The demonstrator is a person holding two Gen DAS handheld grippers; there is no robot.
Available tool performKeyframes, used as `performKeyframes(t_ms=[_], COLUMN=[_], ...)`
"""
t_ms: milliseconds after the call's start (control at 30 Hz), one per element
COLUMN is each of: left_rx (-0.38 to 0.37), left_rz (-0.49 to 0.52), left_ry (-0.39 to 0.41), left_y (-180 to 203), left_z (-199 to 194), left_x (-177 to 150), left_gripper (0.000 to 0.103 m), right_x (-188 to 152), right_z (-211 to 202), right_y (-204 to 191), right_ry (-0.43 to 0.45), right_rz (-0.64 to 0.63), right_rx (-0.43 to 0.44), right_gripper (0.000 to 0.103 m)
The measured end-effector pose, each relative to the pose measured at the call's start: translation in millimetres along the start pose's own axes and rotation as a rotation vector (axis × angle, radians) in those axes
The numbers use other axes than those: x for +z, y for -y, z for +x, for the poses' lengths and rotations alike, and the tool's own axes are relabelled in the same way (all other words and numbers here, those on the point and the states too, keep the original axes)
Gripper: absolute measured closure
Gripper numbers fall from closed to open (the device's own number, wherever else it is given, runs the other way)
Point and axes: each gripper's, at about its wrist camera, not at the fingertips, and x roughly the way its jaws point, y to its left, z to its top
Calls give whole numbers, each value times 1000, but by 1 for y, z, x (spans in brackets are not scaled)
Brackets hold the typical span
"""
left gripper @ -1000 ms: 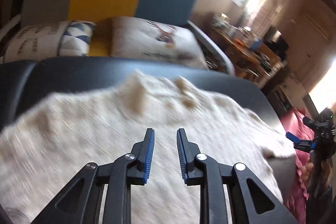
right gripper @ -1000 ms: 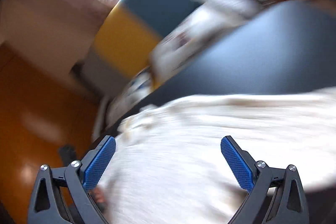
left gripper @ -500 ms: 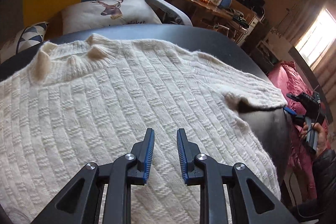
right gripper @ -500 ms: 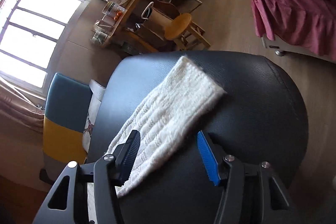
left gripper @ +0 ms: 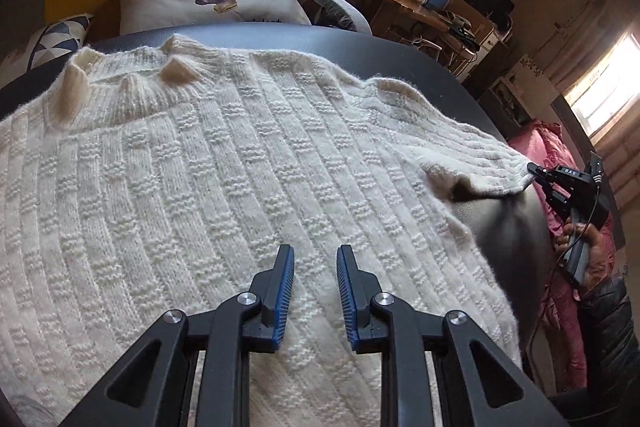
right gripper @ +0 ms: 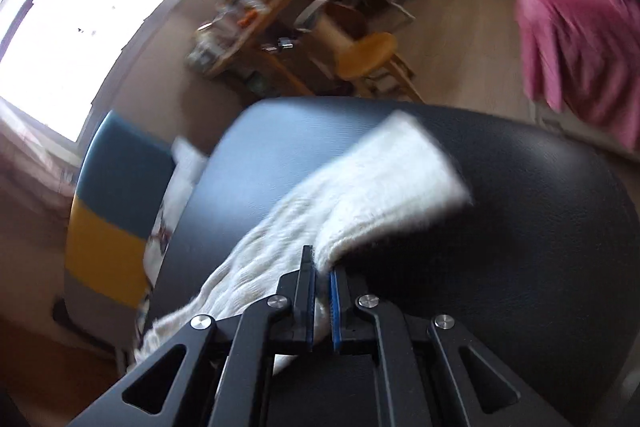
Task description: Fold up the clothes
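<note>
Right wrist: sleeve (right gripper: 384,187) between jaws

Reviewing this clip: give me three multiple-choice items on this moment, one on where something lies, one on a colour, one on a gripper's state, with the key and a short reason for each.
1. Where does the sweater lie?
A. On the pink bedspread
B. Spread on the dark table
C. On the wooden stool

2. What colour is the sweater?
A. Cream white
B. Navy blue
C. Striped red

3. What is the right gripper doing?
A. Wide open above the floor
B. Closed on the sleeve
C. Holding a cushion

Key: 1 B, the left wrist view shows the knit flat on the dark tabletop, collar towards the cushion. 2 A, the whole knit is cream white in both views. 3 B, the right wrist view shows the jaws nearly together with the sleeve's edge between the blue pads, while the left gripper hovers with a gap and nothing in it.
</note>
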Motion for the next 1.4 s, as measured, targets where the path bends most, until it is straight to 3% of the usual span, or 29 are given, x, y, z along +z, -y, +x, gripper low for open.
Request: performKeyframes(t_ms=[100,200,433,567,767,1033,1300,1333,1400], left_rx=[-97,-185,-344,-417,-486,-505,-574,-563,-524], left_rz=[-23,-13,23,-85,-196,-251,-220,-204,-139], left_ry=[-3,-7,-76,-154,-216,-295,-395,-397,-380], left_y=[14,41,123,142,154,155,178,183,191], left_z=[-4,-5,34,74,117,160,186,187,184], left_x=[15,36,80,96,117,126,119,117,113], left_gripper=[82,82,78,77,72,69,67,67,83], right_x=[-12,-34,-70,-72,-96,-118,-130,-130,-128], right_z=[-2,12,31,25,19,14,13,13,11], right_y=[-49,-83,-90,-91,-104,-112,-119,-119,-120], right_ry=[-29,-96,-191,-176,-166,-141,-120,-118,-114], right_rz=[-232,-387,-460,-489,-668,-828,-912,-908,-892], right_rx=[7,14,3,-1,-56,-109,-152,-153,-153], right_gripper=[97,97,97,97,97,97,96,96,95])
